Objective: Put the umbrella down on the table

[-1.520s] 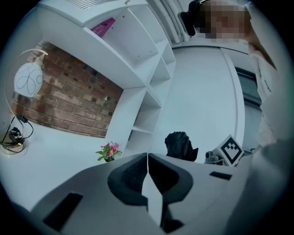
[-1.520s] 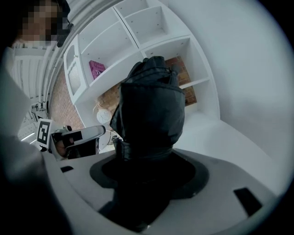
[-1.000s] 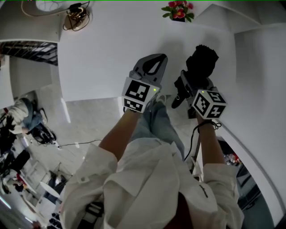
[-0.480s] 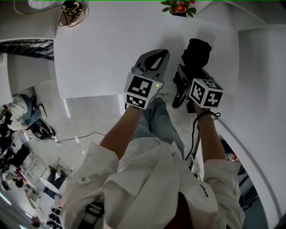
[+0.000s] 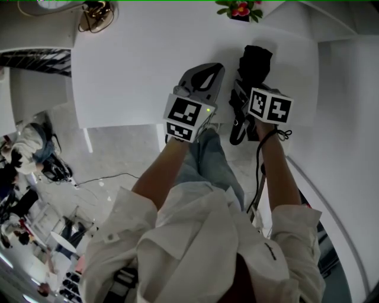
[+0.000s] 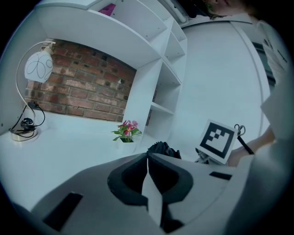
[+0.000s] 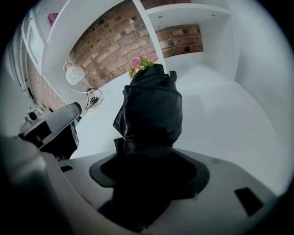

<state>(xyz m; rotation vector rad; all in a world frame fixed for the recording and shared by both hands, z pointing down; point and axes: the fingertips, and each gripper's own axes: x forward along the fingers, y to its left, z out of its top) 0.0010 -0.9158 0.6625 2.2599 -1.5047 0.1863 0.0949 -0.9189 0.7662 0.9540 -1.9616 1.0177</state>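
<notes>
Black fabric, matte and creased: the umbrella (image 5: 256,62) is folded to a short, thick bundle, its cloth gathered in loose pleats and cinched by a band near the held end (image 7: 149,108). In the right gripper view the pleats bulge above the band and narrow toward the far end.

Right claw (image 7: 149,170): closed on the umbrella's near end, and the dark bundle fills the space between the jaws. In the head view the umbrella points away from the person over the far right part of the white surface (image 5: 136,65), toward a small pot of pink flowers (image 5: 240,9). Whether its far end touches the surface cannot be told.

Left claw (image 6: 148,160): jaws together, meeting in one seam, nothing between them. It hangs over the near edge of the surface, just beside the right claw and to its left.

Print: the only marking in view is the black-and-white square pattern on each claw's cube (image 5: 270,106). The right one also shows in the left gripper view (image 6: 217,140).

Background: a white lamp (image 6: 39,66) against a brick wall (image 6: 82,89).
</notes>
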